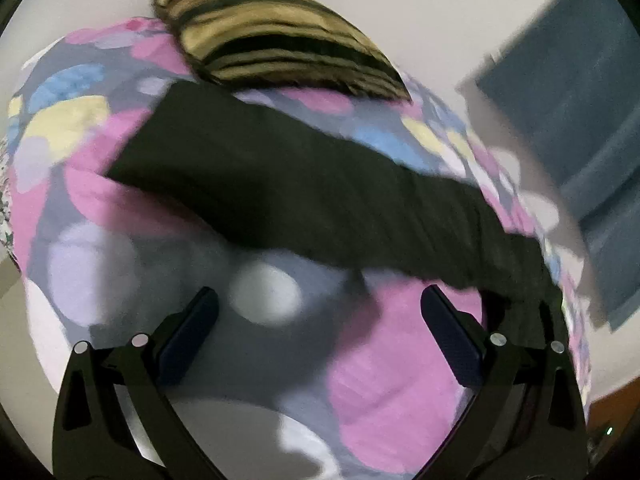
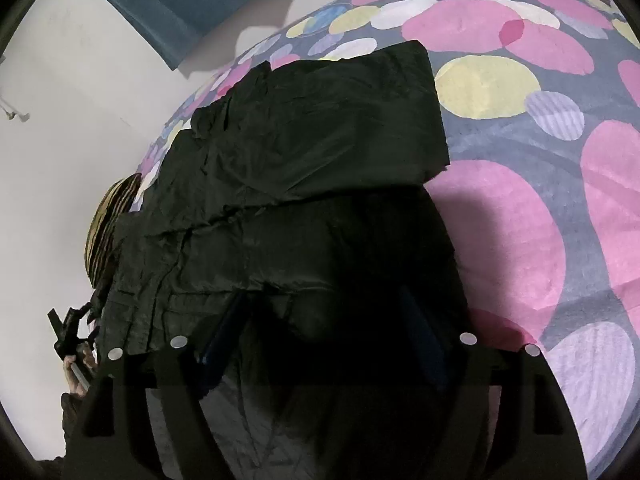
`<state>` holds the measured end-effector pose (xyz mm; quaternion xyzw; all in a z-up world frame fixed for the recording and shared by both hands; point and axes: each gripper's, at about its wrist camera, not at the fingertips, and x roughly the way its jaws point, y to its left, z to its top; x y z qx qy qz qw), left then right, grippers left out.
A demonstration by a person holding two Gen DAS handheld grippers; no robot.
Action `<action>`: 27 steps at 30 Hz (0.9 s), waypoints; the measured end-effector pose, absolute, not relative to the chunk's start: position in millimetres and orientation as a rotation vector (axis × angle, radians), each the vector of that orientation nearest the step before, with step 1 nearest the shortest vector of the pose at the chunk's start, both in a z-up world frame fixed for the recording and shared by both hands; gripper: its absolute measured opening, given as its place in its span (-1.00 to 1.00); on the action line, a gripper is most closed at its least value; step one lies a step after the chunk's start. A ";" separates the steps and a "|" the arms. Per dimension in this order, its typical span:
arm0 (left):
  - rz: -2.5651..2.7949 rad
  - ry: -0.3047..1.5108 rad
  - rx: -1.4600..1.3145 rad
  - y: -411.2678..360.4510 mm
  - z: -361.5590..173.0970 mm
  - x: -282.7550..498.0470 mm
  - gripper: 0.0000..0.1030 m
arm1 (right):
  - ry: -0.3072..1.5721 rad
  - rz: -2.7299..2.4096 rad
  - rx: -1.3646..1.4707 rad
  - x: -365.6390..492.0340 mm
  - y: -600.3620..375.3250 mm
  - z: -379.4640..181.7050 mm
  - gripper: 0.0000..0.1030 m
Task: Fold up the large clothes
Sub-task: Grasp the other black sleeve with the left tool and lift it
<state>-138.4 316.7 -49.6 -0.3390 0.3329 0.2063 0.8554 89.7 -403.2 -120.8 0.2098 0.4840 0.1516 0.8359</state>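
A large black garment point(image 1: 304, 196) lies folded in a long band across a bed with a dotted pink, yellow and grey cover point(image 1: 380, 380). My left gripper point(image 1: 320, 304) is open and empty, hovering over the cover just in front of the garment. In the right wrist view the same black garment point(image 2: 304, 152) lies in stacked folds. My right gripper point(image 2: 324, 312) is open, with its fingers spread over the garment's near edge; it grips nothing that I can see. The left gripper point(image 2: 70, 328) shows small at the garment's far left end.
A yellow and black striped pillow point(image 1: 280, 48) lies at the bed's far end, also in the right wrist view point(image 2: 106, 224). A white wall point(image 1: 400, 8) and a blue curtain point(image 1: 580, 120) stand beyond the bed. The dotted cover point(image 2: 520, 208) stretches to the right.
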 end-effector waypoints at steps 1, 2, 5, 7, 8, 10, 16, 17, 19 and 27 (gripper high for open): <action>0.438 0.684 -0.720 323.1 -49.2 -141.0 0.96 | 1.025 0.319 0.443 90.0 -402.6 -120.7 0.52; 0.446 0.667 -0.732 333.6 -50.0 -144.2 0.96 | 1.025 0.317 0.443 90.3 -402.3 -120.8 0.52; 0.451 0.618 -0.789 359.2 -54.7 -146.8 0.96 | 1.025 0.315 0.443 91.1 -401.8 -121.1 0.54; 0.456 0.580 -0.827 373.1 -55.6 -150.8 0.96 | 1.024 0.312 0.443 91.1 -401.5 -121.2 0.54; 0.455 0.553 -0.855 381.7 -56.2 -152.7 0.96 | 1.024 0.311 0.442 90.7 -401.4 -121.3 0.54; 0.439 0.504 -0.916 396.7 -58.3 -151.5 0.96 | 1.022 0.310 0.439 90.1 -401.2 -121.3 0.54; 0.438 0.535 -0.970 414.9 -56.7 -137.3 0.88 | 1.021 0.312 0.442 90.5 -401.5 -121.6 0.54; 0.467 0.544 -0.985 415.7 -56.8 -137.8 0.54 | 1.021 0.312 0.441 90.6 -401.7 -121.6 0.54; 0.521 0.572 -1.015 416.9 -59.8 -139.9 0.13 | 1.022 0.313 0.439 90.8 -402.1 -121.7 0.54; 0.543 0.584 -0.979 409.9 -51.3 -141.0 -0.80 | 1.020 0.313 0.440 91.1 -402.3 -121.7 0.54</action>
